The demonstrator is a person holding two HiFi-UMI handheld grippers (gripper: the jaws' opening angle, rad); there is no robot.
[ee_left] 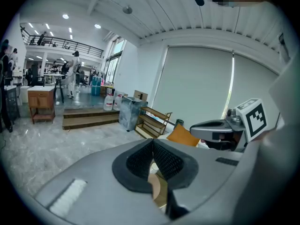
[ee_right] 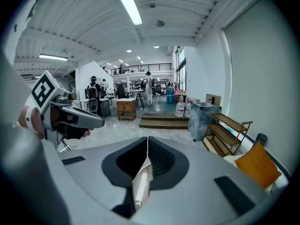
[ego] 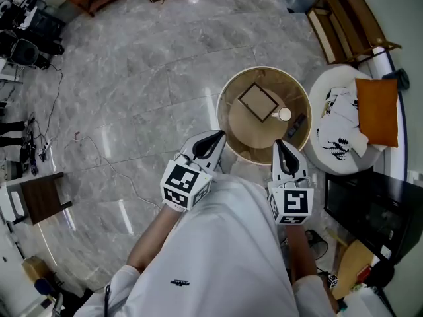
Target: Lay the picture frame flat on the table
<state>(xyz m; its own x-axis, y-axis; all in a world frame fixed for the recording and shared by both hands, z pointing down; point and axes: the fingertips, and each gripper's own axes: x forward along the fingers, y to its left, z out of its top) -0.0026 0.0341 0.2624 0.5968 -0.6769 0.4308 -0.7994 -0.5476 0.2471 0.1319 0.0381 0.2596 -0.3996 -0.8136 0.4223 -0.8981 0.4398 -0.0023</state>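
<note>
A dark-edged square picture frame [ego: 258, 102] appears to lie flat on the round tan table [ego: 228, 94] in the head view. My left gripper [ego: 213, 142] hovers at the table's near left rim, jaws shut with nothing between them [ee_left: 152, 142]. Hanging over the near right rim, my right gripper [ego: 283, 147] is also shut and empty [ee_right: 147, 142]. Both are held close to the person's body, short of the frame. Each gripper view shows the other gripper beside it and mostly the room beyond, with only a sliver of table between the jaws.
A white cup [ego: 284, 114] and a small dark object [ego: 297, 125] sit on the table right of the frame. A white seat [ego: 340, 121] with an orange cushion [ego: 377, 111] stands to the right, a wooden shelf [ego: 344, 18] behind it, dark furniture [ego: 370, 203] nearer.
</note>
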